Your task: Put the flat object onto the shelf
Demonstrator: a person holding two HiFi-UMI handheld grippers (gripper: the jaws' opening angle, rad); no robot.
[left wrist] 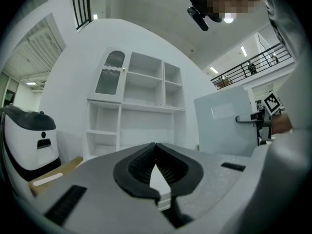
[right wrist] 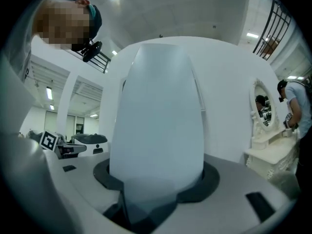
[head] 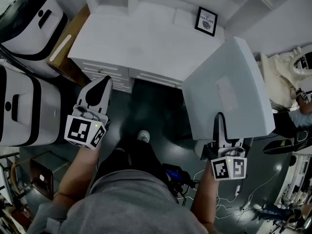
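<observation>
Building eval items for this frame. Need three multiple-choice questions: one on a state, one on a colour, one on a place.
1. The right gripper has its fingers:
A. wide open, empty
B. closed on the flat board
C. closed on nothing

2. The flat board is:
A. white
B. red
C. black

3. The framed picture stands:
A. on the flat board
B. in the right gripper
C. on the white desk top

Answers:
1 B: the right gripper view shows the board rising from between the fingers.
2 A: it is plain white in both views.
3 C: the head view shows it at the desk's back right.
</observation>
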